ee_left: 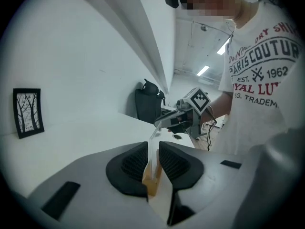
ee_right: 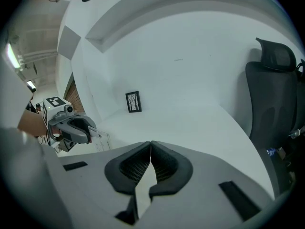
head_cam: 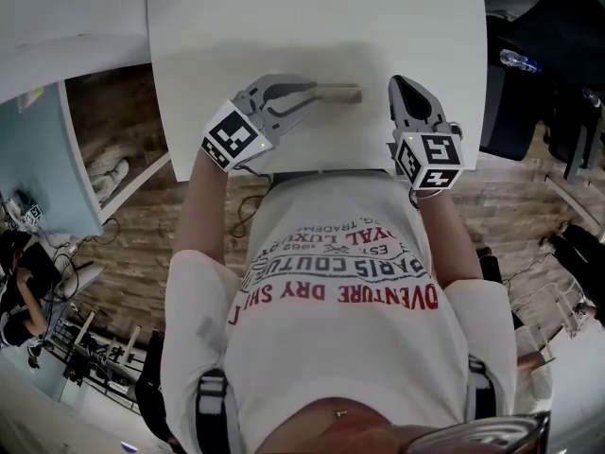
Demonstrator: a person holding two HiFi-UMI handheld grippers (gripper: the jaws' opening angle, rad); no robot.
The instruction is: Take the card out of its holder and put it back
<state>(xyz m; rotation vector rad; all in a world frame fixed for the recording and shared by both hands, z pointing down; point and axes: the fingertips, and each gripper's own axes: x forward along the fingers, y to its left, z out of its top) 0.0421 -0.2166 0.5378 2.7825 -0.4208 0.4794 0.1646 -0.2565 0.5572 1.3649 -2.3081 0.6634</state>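
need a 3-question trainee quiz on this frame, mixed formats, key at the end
1. True or false: the right gripper has its jaws together with nothing between them.
2. What sits between the jaws of the left gripper? A) the holder, clear panel and wooden base; B) a pen; C) nothing.
3. Where does the small tree picture stand?

Key: 1 true. 2 A. 3 upright at the far edge of the white table, by the wall, apart from both grippers.
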